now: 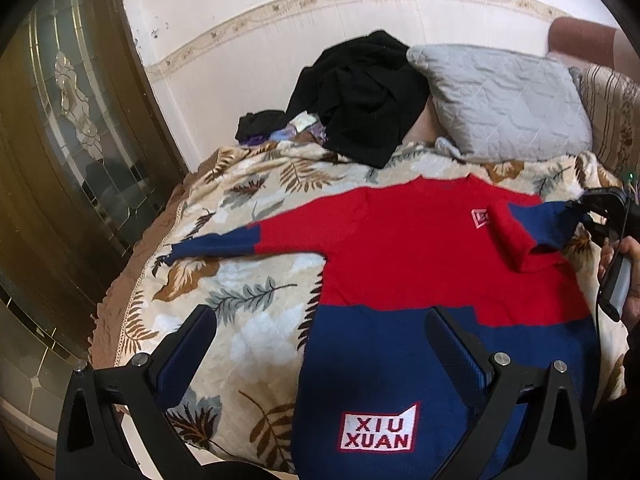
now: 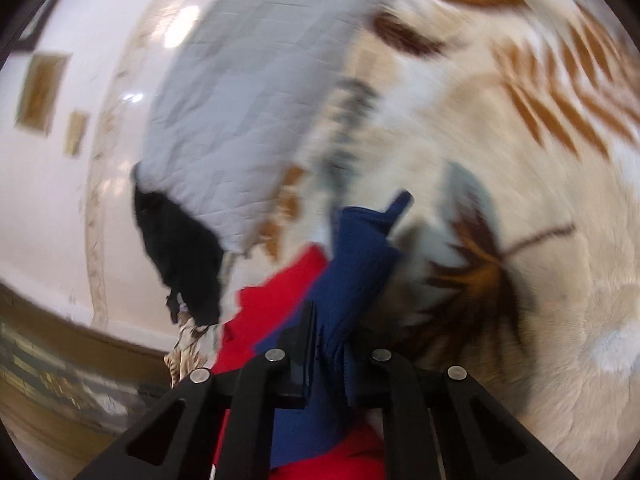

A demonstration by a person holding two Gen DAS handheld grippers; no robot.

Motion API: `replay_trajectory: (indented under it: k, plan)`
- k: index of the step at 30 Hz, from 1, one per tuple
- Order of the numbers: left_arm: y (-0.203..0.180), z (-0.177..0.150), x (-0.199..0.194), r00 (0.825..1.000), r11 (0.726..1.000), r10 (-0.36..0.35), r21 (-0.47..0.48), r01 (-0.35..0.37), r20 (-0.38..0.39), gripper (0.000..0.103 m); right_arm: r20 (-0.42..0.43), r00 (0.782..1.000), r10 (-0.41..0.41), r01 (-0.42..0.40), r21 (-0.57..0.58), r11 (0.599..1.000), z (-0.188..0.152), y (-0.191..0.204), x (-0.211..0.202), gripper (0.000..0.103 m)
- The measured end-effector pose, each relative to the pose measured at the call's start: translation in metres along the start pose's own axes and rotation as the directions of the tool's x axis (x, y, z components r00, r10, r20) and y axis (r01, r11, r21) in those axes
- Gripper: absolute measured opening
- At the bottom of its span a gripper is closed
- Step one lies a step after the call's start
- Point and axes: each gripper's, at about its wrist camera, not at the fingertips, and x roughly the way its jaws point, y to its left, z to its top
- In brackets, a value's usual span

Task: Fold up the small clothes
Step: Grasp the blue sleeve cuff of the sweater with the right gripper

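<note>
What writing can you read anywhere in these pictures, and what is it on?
"XIU XUAN": white patch with red letters, on the navy lower part of the red and navy sweater.
Small chest patch on the sweater's red part: partly covered by the folded sleeve, unreadable.
Right wrist view: blurred, no writing shows.

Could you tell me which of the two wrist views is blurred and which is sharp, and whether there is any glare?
Left wrist view: sharp; the red and navy knitted sweater reads clearly, with fisheye bending of the wall. Right wrist view: motion-smeared across the leaf-print blanket, only the right gripper and the navy sleeve cuff it pinches fairly crisp; bright glare on the glossy white wall.
</note>
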Motion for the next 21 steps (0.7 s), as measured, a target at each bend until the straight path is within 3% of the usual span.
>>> replay_trajectory:
  k: [4,8,11,13,14,15,16,17,19,21]
  plan:
    - [0.007,-0.001,-0.015,1.000,1.000,-0.007,-0.018,0.008,0.020,0.103,-0.008,0.997,0.071,-0.071,-0.118,0.990,-0.009,0.059,-0.017,0.012]
    - [0.024,-0.005,-0.025,1.000,0.999,0.004,-0.052,-0.002,0.030,0.103,-0.086,0.984,0.158,-0.174,-0.233,0.957,-0.040,0.141,-0.016,0.012]
    - [0.048,-0.010,-0.030,0.999,0.995,0.033,-0.100,-0.030,0.033,0.103,-0.209,0.957,0.200,-0.257,-0.295,0.920,-0.072,0.198,-0.001,0.017]
    - [0.068,-0.015,-0.030,0.998,0.989,0.059,-0.135,-0.055,0.026,0.103,-0.329,0.920,0.213,-0.318,-0.311,0.895,-0.095,0.232,0.011,0.020]
    - [0.079,-0.018,-0.029,0.997,0.986,0.074,-0.151,-0.070,0.018,0.103,-0.387,0.894,0.227,-0.356,-0.304,0.883,-0.104,0.243,0.016,0.033]
    - [0.090,-0.021,-0.027,0.996,0.982,0.090,-0.170,-0.087,0.010,0.103,-0.436,0.868,0.239,-0.386,-0.290,0.876,-0.110,0.250,0.020,0.068]
    - [0.101,-0.024,-0.024,0.994,0.977,0.105,-0.188,-0.103,0.002,0.103,-0.451,0.858,0.247,-0.398,-0.278,0.874,-0.114,0.251,0.021,0.084]
    - [0.107,-0.027,-0.023,0.994,0.974,0.112,-0.199,-0.111,-0.003,0.103,-0.430,0.863,0.263,-0.399,-0.264,0.878,-0.115,0.248,0.018,0.098]
    - [0.125,-0.032,-0.015,0.991,0.964,0.132,-0.232,-0.133,-0.020,0.103,-0.387,0.880,0.275,-0.389,-0.256,0.885,-0.110,0.234,0.012,0.098]
    - [0.139,-0.034,-0.005,0.988,0.956,0.148,-0.252,-0.151,-0.032,0.103,-0.386,0.892,0.235,-0.346,-0.249,0.904,-0.104,0.213,0.008,0.096]
